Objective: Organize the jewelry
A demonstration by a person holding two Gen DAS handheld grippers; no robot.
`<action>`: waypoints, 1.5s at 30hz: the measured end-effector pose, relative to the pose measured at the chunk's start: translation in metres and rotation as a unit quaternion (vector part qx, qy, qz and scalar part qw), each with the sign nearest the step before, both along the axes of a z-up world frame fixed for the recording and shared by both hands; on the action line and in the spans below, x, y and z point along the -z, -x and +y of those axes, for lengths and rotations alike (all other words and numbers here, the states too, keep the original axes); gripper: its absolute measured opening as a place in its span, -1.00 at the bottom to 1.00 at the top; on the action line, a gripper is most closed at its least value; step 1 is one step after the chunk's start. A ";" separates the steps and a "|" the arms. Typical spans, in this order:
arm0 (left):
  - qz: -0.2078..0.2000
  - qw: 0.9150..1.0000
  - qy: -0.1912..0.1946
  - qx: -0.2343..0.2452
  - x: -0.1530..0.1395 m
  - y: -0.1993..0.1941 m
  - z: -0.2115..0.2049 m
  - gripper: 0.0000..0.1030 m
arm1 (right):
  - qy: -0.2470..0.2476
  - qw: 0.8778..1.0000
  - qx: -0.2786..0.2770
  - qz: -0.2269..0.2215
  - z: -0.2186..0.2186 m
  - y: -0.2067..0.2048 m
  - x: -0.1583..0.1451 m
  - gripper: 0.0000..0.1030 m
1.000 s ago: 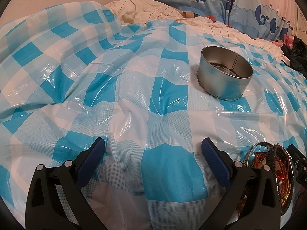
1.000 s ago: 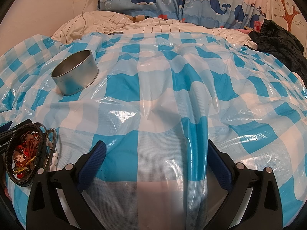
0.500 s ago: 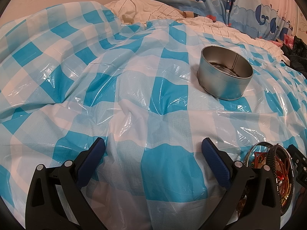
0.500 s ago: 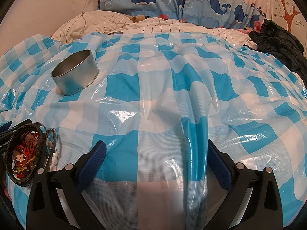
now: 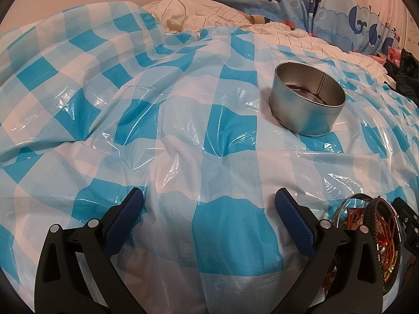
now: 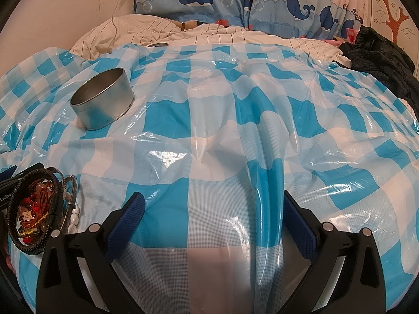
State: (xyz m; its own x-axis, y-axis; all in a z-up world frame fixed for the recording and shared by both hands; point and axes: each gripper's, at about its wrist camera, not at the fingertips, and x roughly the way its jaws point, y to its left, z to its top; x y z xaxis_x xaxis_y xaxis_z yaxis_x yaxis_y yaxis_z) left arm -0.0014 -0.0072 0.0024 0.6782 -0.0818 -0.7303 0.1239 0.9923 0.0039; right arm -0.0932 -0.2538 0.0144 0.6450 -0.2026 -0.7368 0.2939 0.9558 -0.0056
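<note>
With both grippers, left (image 5: 208, 210) and right (image 6: 212, 209), spread and empty, take one bracelet (image 6: 34, 214) at 9 o'clock of right, then drop in tin (image 6: 102, 99).

Both grippers look like the same build. The left gripper (image 5: 209, 209) has chunky matte black plastic arms with triangular cutouts near the bottom, and dark blue pads (image 5: 294, 225) with a fine grippy texture on the inner faces. Two shiny silver screws (image 5: 326, 224) sit on each arm. The right gripper (image 6: 210, 210) has the same black frame, same blue pads (image 6: 125, 222), same silver screws (image 6: 326, 226).
</note>
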 end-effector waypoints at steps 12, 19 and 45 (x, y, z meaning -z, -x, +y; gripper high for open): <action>0.000 1.000 0.000 0.000 0.000 0.000 0.000 0.87 | 0.000 1.000 0.000 0.000 0.000 0.000 0.000 0.88; 0.000 1.000 0.000 0.000 0.000 0.000 0.000 0.87 | 0.000 1.000 0.000 0.000 0.001 0.000 0.000 0.89; -0.008 0.997 0.067 -0.047 -0.029 0.011 0.054 0.87 | 0.030 0.960 -0.260 -0.102 0.085 0.032 -0.048 0.88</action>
